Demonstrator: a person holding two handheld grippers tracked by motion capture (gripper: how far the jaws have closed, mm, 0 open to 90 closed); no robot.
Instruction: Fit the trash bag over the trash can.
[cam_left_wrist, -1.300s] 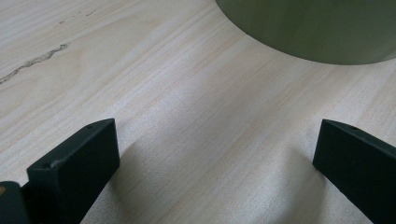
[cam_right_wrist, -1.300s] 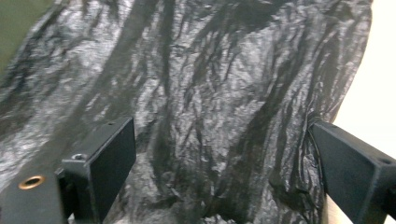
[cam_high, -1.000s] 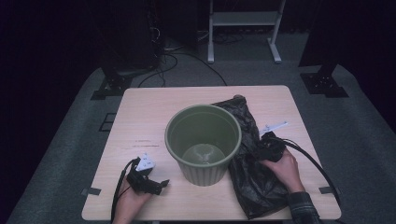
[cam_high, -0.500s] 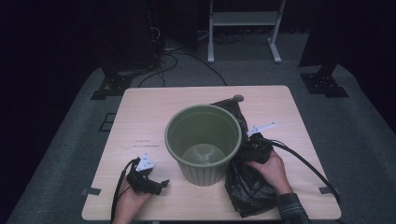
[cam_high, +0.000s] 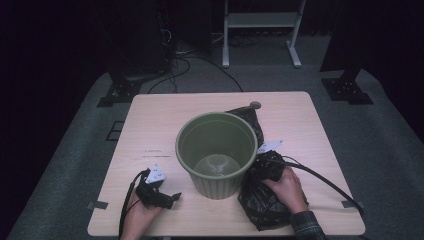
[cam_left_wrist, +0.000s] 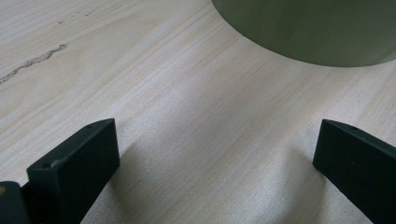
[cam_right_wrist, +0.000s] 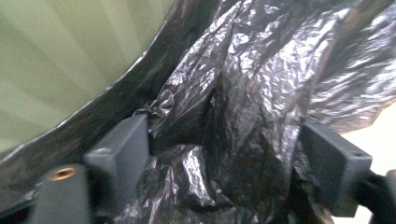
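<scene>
From above, the black bag (cam_high: 260, 205) lies crumpled beside the green bin (cam_high: 216, 152). The right gripper (cam_right_wrist: 224, 163) has been closing, its jaws around bunched plastic. The left gripper (cam_left_wrist: 215, 154) rests open on the table (cam_left_wrist: 154, 93).

A light wooden table (cam_high: 165, 125) stands on grey carpet (cam_high: 380, 140) in a dark room. Beyond its far edge are a white metal stand (cam_high: 260, 22), black cables (cam_high: 190, 62), and black stand bases (cam_high: 120, 92) at left and right.
</scene>
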